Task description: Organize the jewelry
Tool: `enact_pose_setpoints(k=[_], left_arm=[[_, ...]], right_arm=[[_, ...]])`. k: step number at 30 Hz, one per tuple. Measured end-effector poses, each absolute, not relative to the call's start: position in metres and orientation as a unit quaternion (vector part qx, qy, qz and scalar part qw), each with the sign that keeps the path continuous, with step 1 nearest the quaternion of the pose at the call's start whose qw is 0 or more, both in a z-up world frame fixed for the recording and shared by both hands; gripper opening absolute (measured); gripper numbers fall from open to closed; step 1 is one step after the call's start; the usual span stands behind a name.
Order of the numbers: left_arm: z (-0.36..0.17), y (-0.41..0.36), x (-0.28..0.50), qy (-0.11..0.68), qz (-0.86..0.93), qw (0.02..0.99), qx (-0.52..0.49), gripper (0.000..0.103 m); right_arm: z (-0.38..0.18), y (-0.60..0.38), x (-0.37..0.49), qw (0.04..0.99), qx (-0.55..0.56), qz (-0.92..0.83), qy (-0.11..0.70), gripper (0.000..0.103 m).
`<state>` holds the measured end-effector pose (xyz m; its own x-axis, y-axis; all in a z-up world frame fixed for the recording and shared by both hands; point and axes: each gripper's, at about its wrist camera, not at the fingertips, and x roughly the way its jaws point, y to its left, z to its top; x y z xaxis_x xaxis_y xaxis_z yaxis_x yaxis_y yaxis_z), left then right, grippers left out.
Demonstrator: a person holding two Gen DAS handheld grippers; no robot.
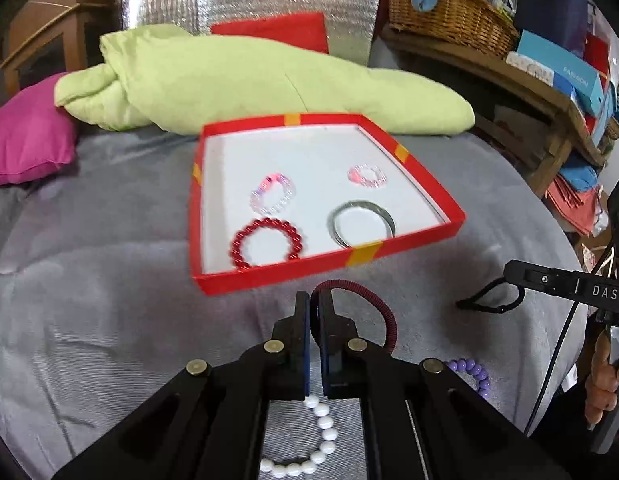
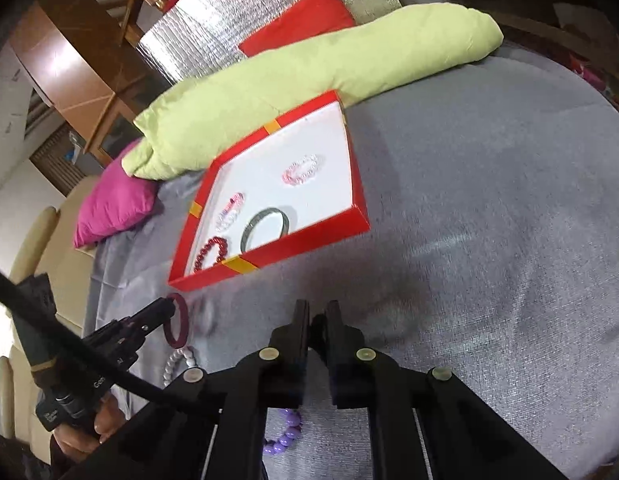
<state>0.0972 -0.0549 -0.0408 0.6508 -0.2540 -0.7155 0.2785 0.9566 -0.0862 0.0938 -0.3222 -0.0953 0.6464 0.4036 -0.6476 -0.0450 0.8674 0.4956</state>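
Note:
My left gripper (image 1: 314, 300) is shut on a dark red cord bangle (image 1: 373, 306) and holds it just in front of the red tray (image 1: 293, 272); it also shows in the right wrist view (image 2: 177, 320). The tray holds a red bead bracelet (image 1: 267, 244), a silver bangle (image 1: 361, 216) and two clear-pink bead bracelets (image 1: 271, 196) (image 1: 367, 176). A white bead bracelet (image 1: 321, 436) and a purple bead bracelet (image 1: 473, 374) lie on the grey cover below my left gripper. My right gripper (image 2: 316, 312) is nearly closed and empty, with a black loop (image 1: 489, 300) at its tip in the left wrist view.
A green pillow (image 1: 249, 76) lies behind the tray, a pink cushion (image 1: 25, 140) at the left and a red cushion (image 1: 281, 30) behind. A wicker basket (image 1: 449, 12) and boxes stand on a wooden shelf at the right. The grey cover (image 2: 489, 200) spreads to the right of the tray.

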Motion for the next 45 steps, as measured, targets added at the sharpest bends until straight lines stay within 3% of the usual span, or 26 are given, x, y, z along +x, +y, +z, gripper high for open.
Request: enact_pose_setpoints(k=[4, 5, 8, 9, 14, 19, 20, 21, 22, 23, 32, 45], left_arm=[[-0.039, -0.044, 0.099, 0.388, -0.127, 0.913, 0.007, 0.004], [-0.040, -0.043, 0.099, 0.390, -0.124, 0.912, 0.006, 0.004], [-0.041, -0.040, 0.099, 0.393, -0.117, 0.912, 0.009, 0.004], [-0.041, -0.040, 0.099, 0.393, -0.117, 0.912, 0.008, 0.004], [-0.040, -0.044, 0.097, 0.392, -0.121, 0.912, 0.012, 0.004], [-0.040, -0.042, 0.094, 0.395, -0.122, 0.911, 0.009, 0.004], [-0.039, -0.040, 0.094, 0.394, -0.120, 0.911, 0.007, 0.004], [-0.039, -0.039, 0.094, 0.395, -0.118, 0.911, 0.006, 0.004], [-0.039, -0.037, 0.095, 0.396, -0.118, 0.911, 0.002, 0.004], [-0.039, -0.036, 0.095, 0.398, -0.117, 0.910, -0.002, 0.004], [-0.030, -0.031, 0.091, 0.380, -0.118, 0.917, -0.020, 0.004], [-0.027, -0.031, 0.091, 0.373, -0.116, 0.920, -0.025, 0.004]], right_arm=[[-0.095, -0.326, 0.097, 0.874, 0.229, 0.115, 0.413, 0.010], [-0.096, -0.326, 0.098, 0.872, 0.223, 0.107, 0.422, 0.019], [-0.097, -0.320, 0.097, 0.877, 0.192, 0.093, 0.431, 0.068], [-0.095, -0.318, 0.094, 0.881, 0.185, 0.100, 0.423, 0.069], [-0.093, -0.289, 0.091, 0.892, 0.115, 0.131, 0.417, 0.069], [-0.119, -0.270, 0.095, 0.879, 0.028, 0.106, 0.465, 0.066], [-0.122, -0.271, 0.094, 0.878, 0.017, 0.098, 0.467, 0.055], [-0.121, -0.271, 0.093, 0.883, 0.008, 0.090, 0.460, 0.032], [-0.119, -0.274, 0.092, 0.885, 0.007, 0.090, 0.456, 0.018], [-0.119, -0.279, 0.092, 0.884, 0.021, 0.094, 0.458, 0.010], [-0.090, -0.300, 0.085, 0.897, 0.129, 0.128, 0.403, 0.008], [-0.095, -0.338, 0.092, 0.876, 0.219, 0.110, 0.415, 0.012]])
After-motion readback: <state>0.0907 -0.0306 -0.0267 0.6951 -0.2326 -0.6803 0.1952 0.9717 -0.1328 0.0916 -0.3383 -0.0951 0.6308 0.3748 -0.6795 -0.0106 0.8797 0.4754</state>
